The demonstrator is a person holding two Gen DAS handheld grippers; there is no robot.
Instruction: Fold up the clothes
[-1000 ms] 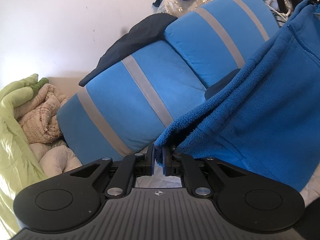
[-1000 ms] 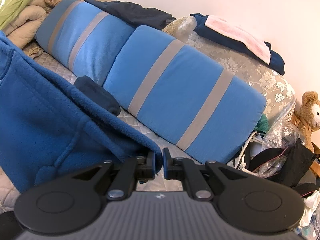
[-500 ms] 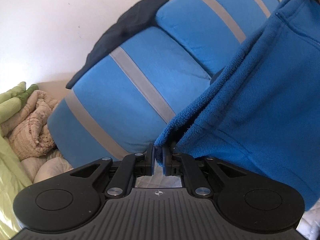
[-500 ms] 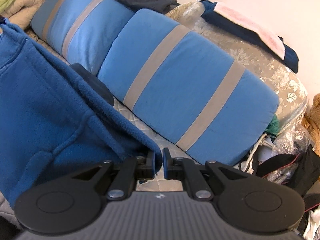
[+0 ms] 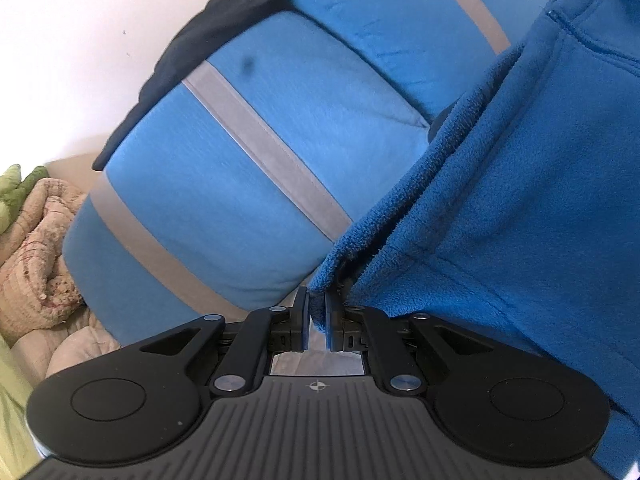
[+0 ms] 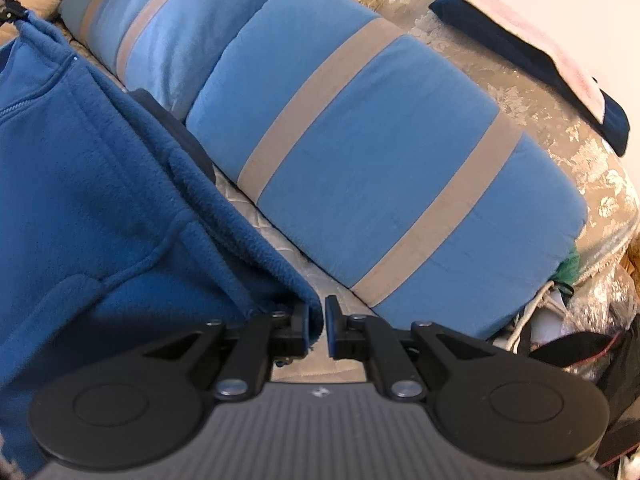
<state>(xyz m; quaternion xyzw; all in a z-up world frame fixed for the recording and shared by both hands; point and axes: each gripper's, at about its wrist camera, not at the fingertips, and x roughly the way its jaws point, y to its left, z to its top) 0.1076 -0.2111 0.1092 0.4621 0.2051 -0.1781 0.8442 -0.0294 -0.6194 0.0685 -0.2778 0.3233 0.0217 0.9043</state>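
As we carry both pinched corners of the blue fleece (image 5: 520,208) toward the striped cushions (image 6: 360,160), left gripper (image 5: 316,316) and right gripper (image 6: 318,320) closer than before, a fold seems underway.

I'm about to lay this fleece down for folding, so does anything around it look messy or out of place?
Yes. A dark garment lies on the bed under the blue fleece, where it could get caught in the fold. Another dark garment is draped over the striped cushions. Both tools grip fleece edges.
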